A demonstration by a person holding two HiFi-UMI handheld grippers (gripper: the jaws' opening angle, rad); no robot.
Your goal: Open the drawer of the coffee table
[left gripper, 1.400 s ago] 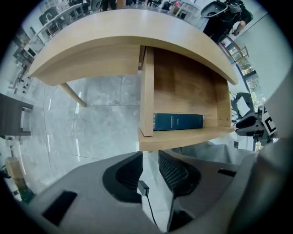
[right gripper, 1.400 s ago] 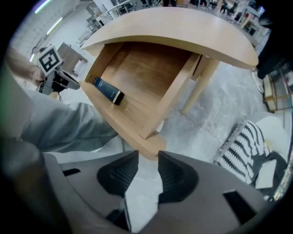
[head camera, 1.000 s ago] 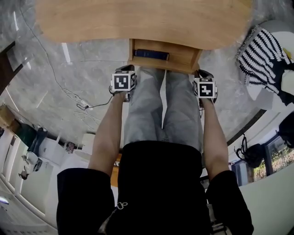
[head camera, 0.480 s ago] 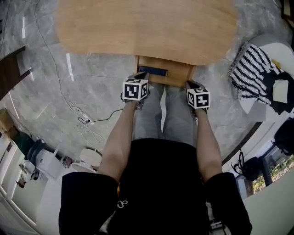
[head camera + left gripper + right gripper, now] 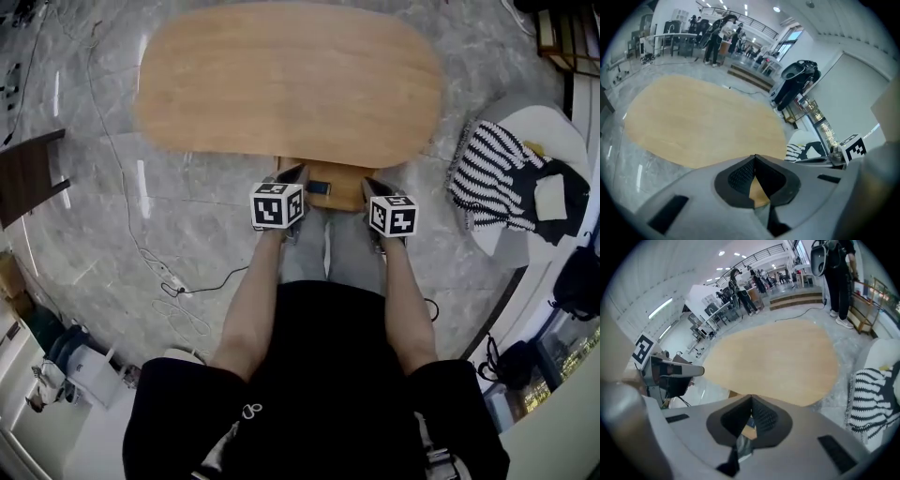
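Drawer is already standing pulled out from under the near long edge of the tabletop, about mid-edge. A dark flat item is lying inside, toward the drawer's left side. The task is being judged as good as done.

Left gripper: jaws are being held fully together, nothing between the pads. Right gripper: same, tips meeting, nothing gripped. Both are being carried over the drawer's front, one toward each front corner. Contact with it can't be told.

Handling, as a judgement: the drawer is being taken for a stiff wooden box, fairly light, sliding on runners. The smooth finish is expected to slip under the pads. A hold is best taken on the top edge of the front panel, at both corners evenly, so the box isn't being racked and jammed. No handle can be made out.

Versus a second ago: the drawer was out then too, so it isn't being moved further. The grippers were down at its front corners; now they are being lifted clear and drawn back toward the body. The view is also being raised, so the whole oval top is being framed, along with more of the striped cushion at the right.
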